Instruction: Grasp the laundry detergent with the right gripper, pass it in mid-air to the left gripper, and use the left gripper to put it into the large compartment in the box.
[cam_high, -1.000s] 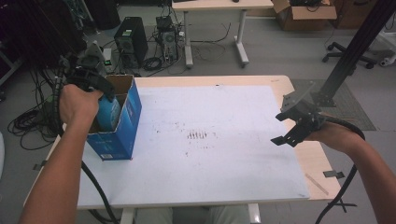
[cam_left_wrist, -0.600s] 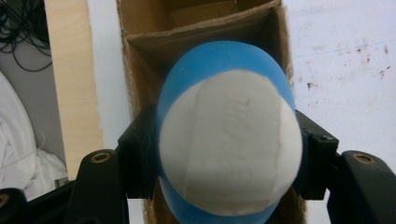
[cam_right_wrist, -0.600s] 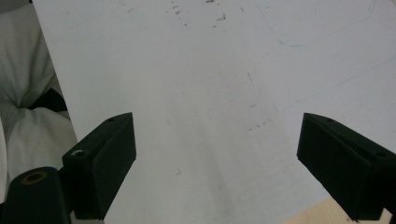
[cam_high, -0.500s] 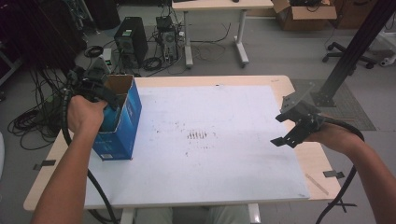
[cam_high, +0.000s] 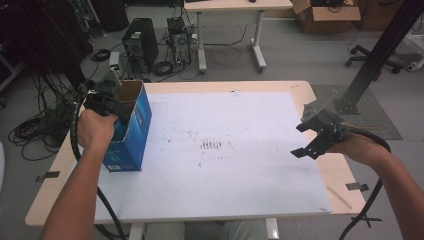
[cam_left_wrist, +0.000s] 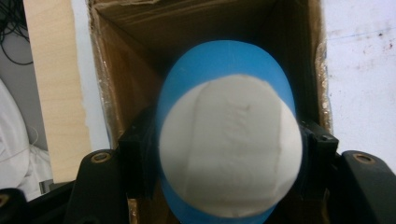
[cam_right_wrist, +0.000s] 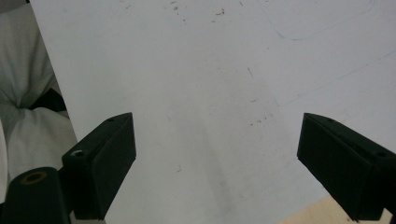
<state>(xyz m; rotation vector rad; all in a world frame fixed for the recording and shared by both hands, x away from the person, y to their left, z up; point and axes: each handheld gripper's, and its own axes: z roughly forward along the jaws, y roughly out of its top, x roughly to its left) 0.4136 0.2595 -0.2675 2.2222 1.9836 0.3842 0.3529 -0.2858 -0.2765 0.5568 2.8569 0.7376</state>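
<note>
Left gripper (cam_left_wrist: 229, 140) clamps one blue-white ball (cam_left_wrist: 229, 149) inside one box (cam_high: 131, 127).

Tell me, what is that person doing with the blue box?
A person holds a gripper in each hand. The left gripper is clamped on a blue and white egg-shaped thing and has it over the open top of the blue cardboard box at the left edge of the table. The right gripper hangs open over the white sheet, holding nothing.
</note>
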